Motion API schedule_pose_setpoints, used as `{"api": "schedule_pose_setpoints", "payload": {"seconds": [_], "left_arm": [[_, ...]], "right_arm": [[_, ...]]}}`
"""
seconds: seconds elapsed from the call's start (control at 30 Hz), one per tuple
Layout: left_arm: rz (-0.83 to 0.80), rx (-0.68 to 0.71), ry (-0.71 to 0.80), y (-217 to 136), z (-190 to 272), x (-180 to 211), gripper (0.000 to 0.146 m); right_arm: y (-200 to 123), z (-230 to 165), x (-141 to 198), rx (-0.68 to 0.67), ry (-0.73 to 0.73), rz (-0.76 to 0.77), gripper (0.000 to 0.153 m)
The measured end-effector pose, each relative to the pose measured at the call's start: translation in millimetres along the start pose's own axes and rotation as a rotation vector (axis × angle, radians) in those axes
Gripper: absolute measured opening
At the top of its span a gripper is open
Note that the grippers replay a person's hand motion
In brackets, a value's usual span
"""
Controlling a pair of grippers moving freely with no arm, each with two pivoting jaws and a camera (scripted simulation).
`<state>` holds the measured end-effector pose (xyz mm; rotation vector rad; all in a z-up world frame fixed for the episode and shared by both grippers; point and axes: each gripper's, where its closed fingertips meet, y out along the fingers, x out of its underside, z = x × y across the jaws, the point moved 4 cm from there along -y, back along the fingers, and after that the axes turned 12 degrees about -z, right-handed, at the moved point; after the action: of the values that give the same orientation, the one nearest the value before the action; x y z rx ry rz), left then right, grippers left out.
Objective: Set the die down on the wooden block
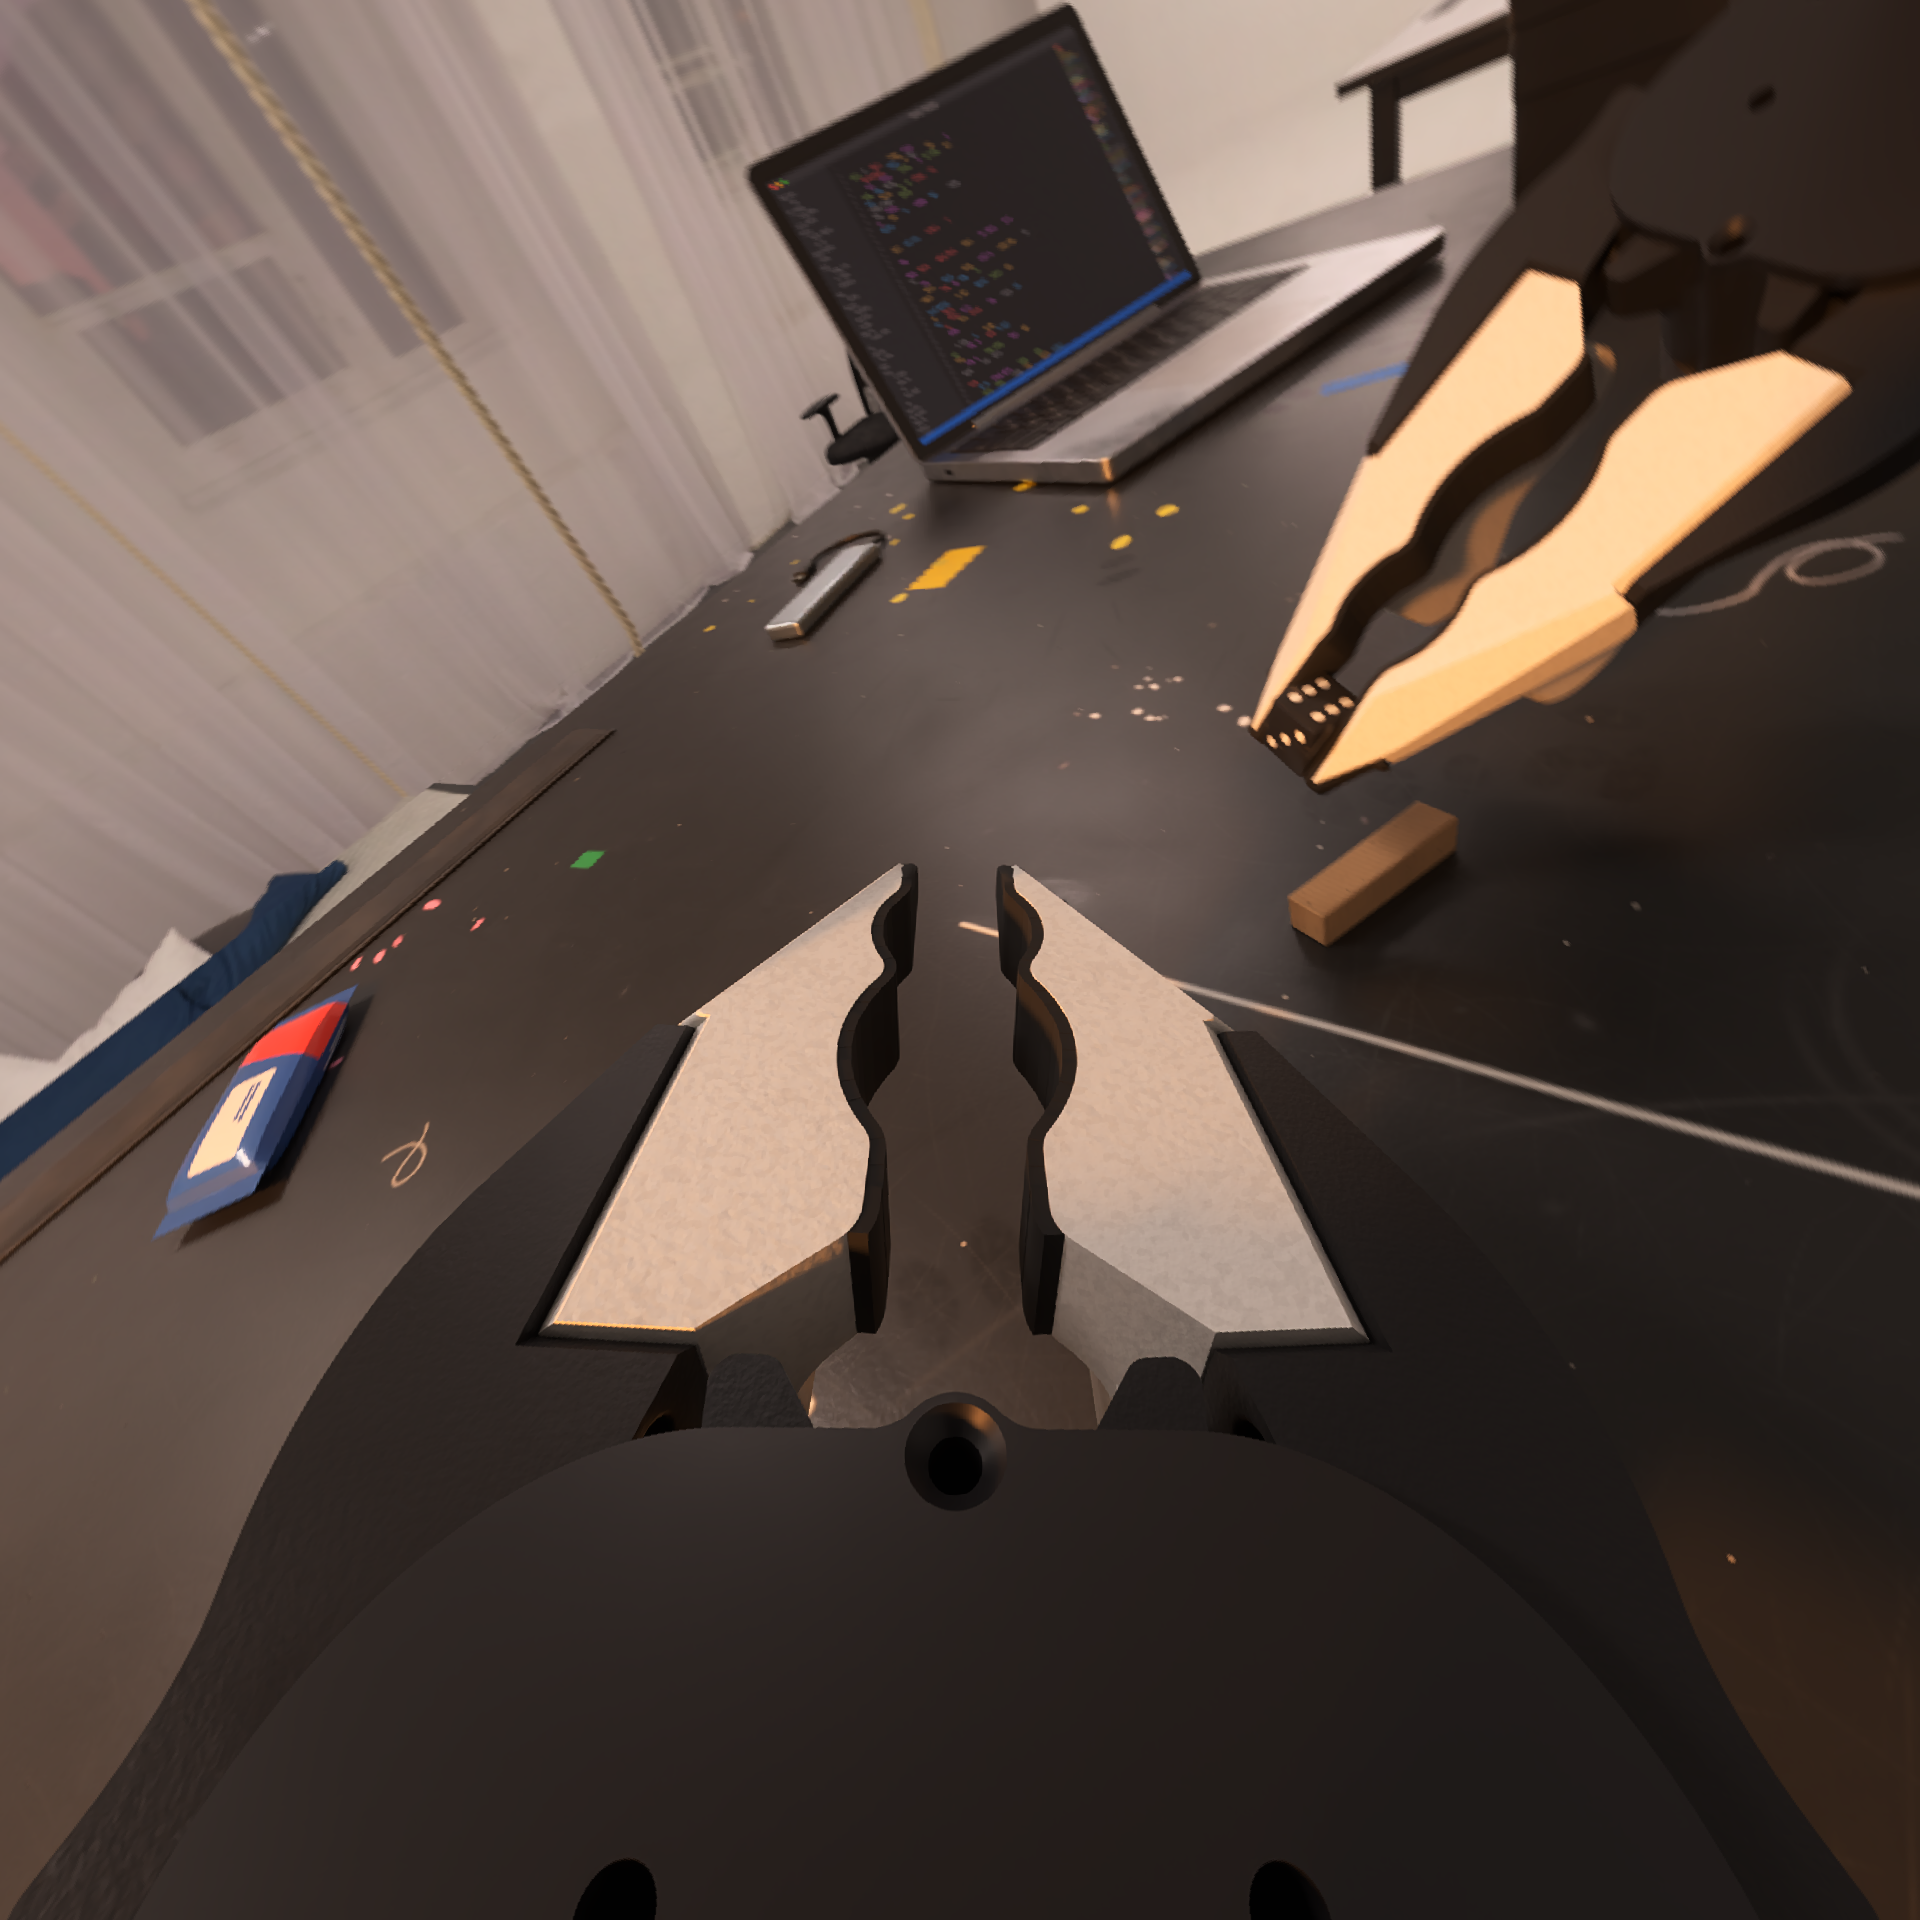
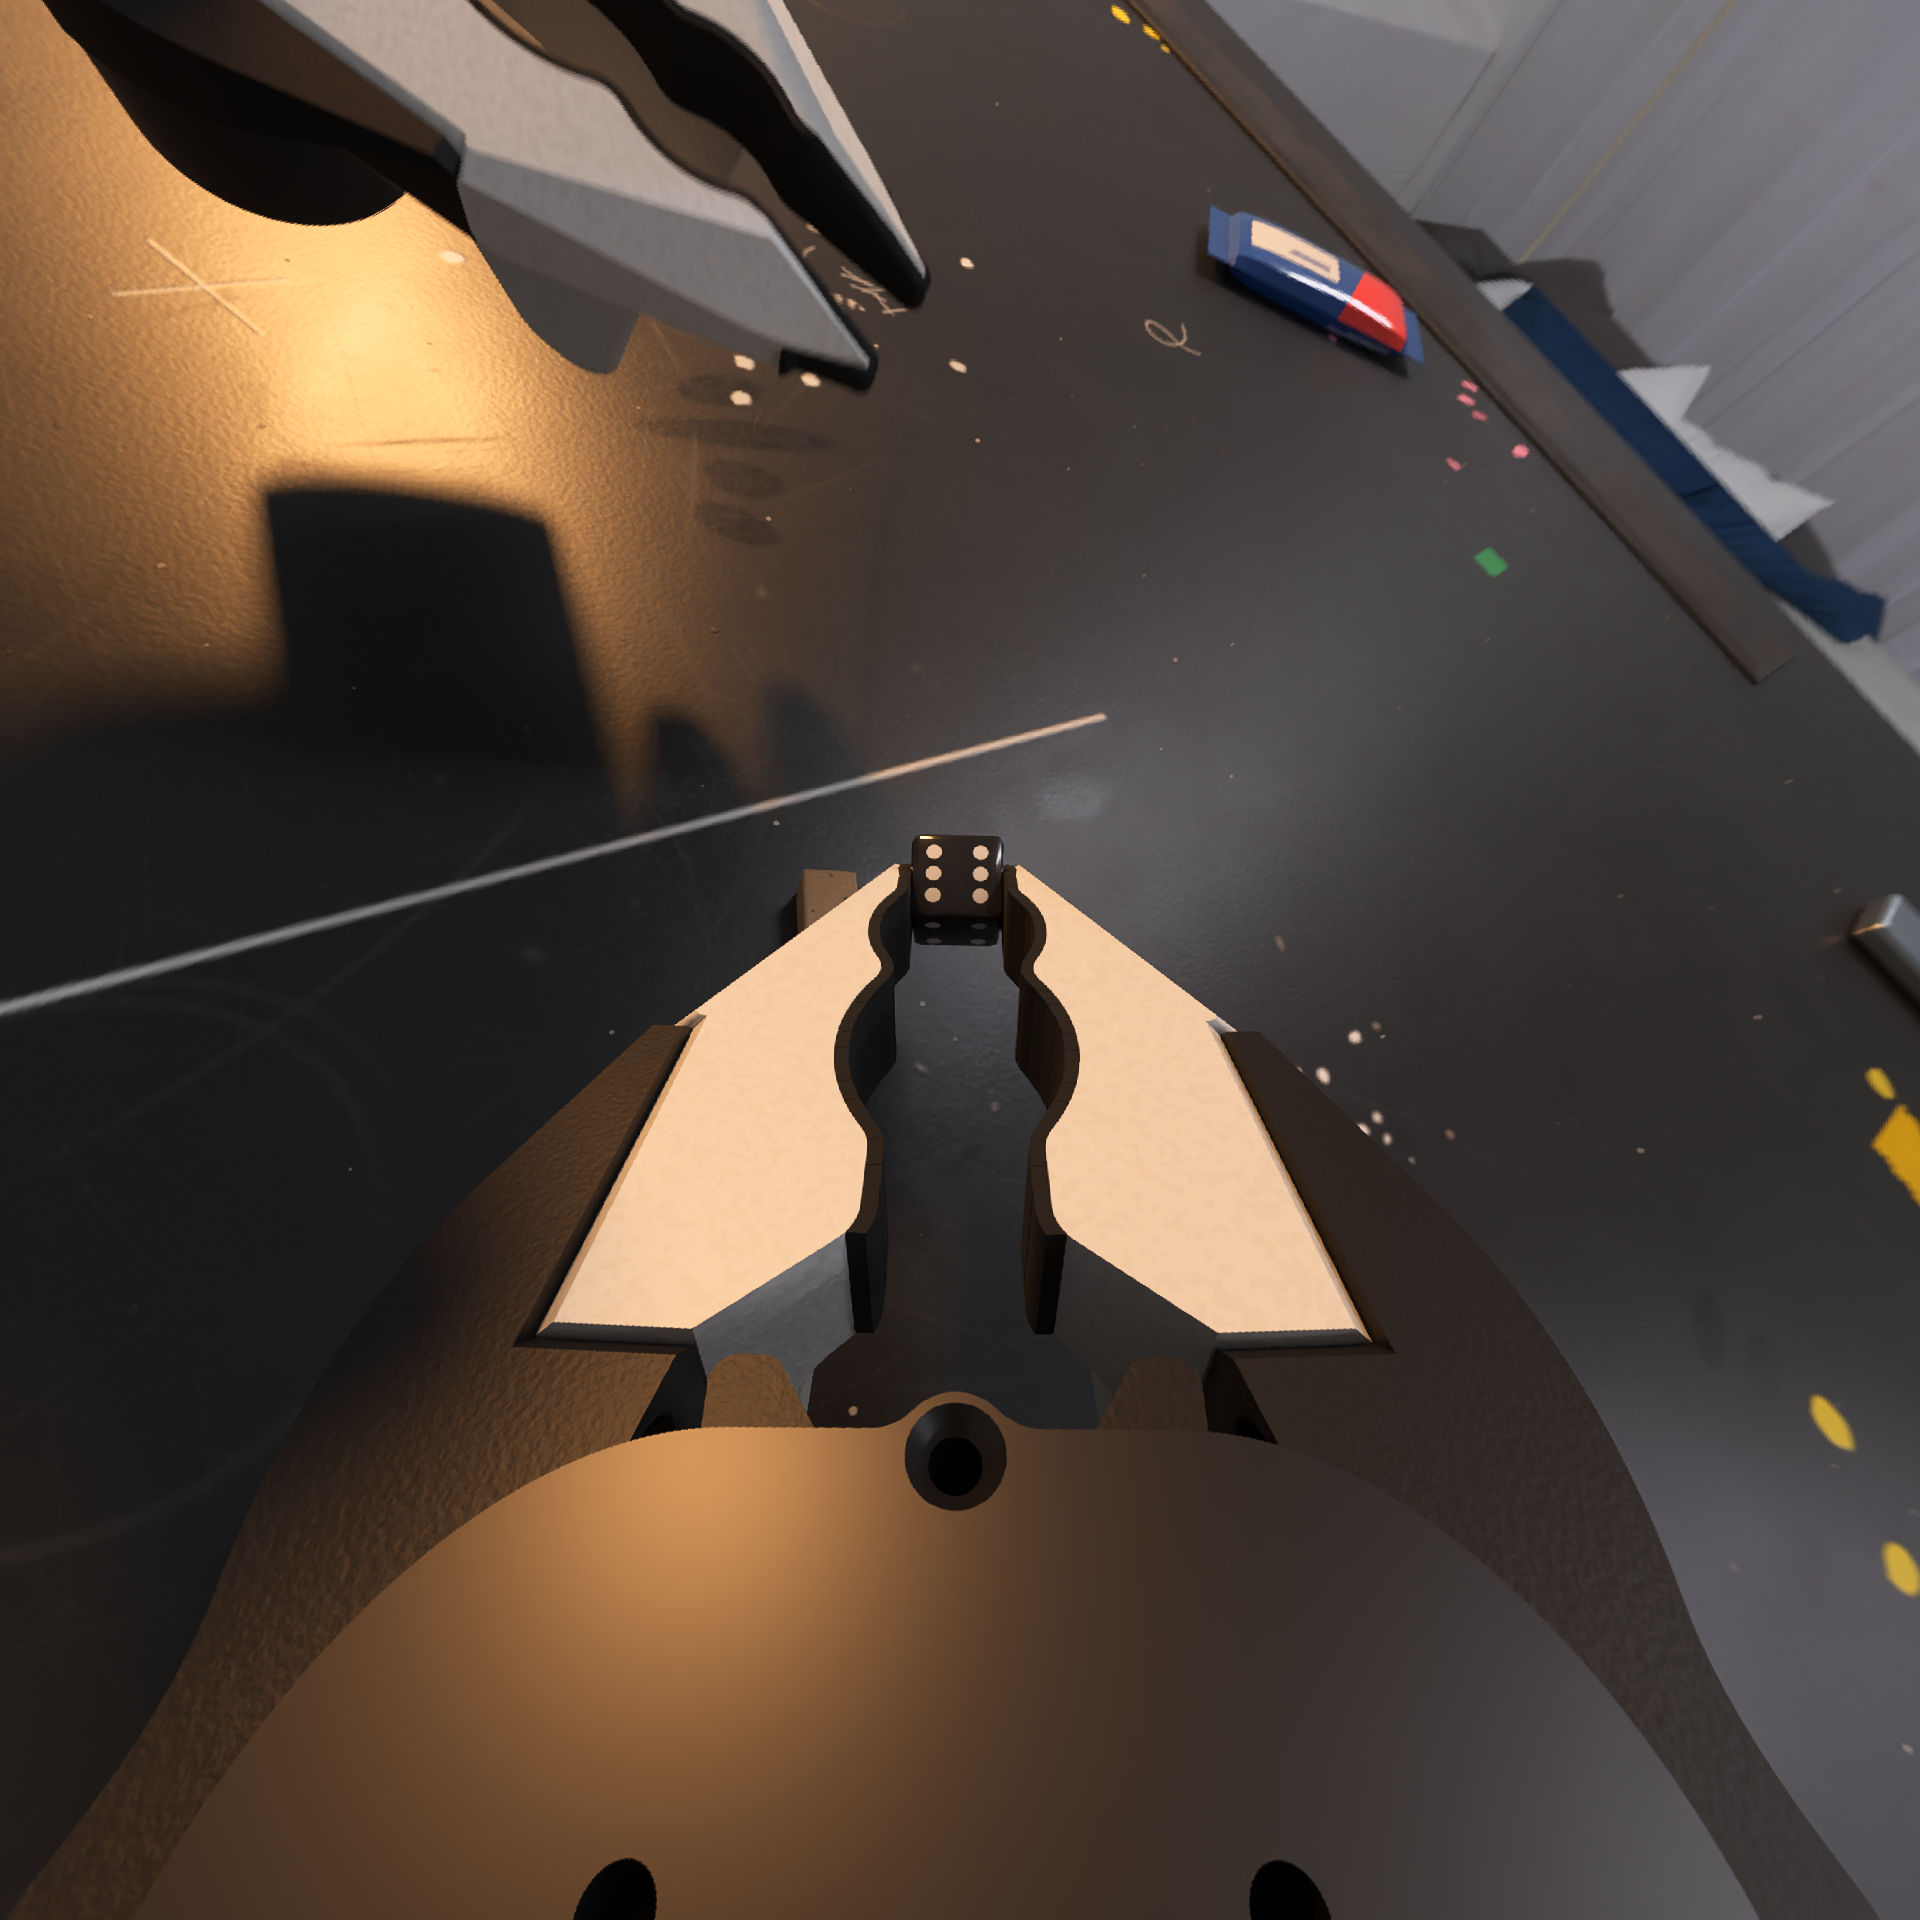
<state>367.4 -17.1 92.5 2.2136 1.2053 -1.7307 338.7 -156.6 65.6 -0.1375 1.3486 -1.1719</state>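
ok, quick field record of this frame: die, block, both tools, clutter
die: black, pale pips, pinched at the tips of the right tool, off the table
wooden block: lying flat on the dark table, bare, die not yet on it
left tool: empty, fingers a little apart, clear of the block
clutter: open laptop, grey hub, blue and red packet by the table edge

die [image 2: 956,878]: black, pale dots, pinched at the right gripper's [image 2: 956,883] fingertips, six-dot face toward its camera, off the table
wooden block [image 1: 1371,871]: tan bar, flat on table, just below-left of those fingertips, apart from die
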Motion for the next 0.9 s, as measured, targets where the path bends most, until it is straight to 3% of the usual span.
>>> {"api": "schedule_pose_setpoints", "payload": {"seconds": [0.47, 0.67, 0.9], "left_arm": [[-0.017, 0.035, -0.170, -1, -13, 4, 0.012], [-0.010, 0.067, -0.207, -1, -13, 4, 0.010], [-0.047, 0.074, -0.133, 3, -4, 4, 0.008]], "right_arm": [[11, 3, 3, -0.108, 0.138, 0.019, 0.016], [14, -4, 8, -0.333, 0.247, -0.033, 0.016], [15, -13, 14, -0.443, 0.260, -0.095, 0.016]]}}
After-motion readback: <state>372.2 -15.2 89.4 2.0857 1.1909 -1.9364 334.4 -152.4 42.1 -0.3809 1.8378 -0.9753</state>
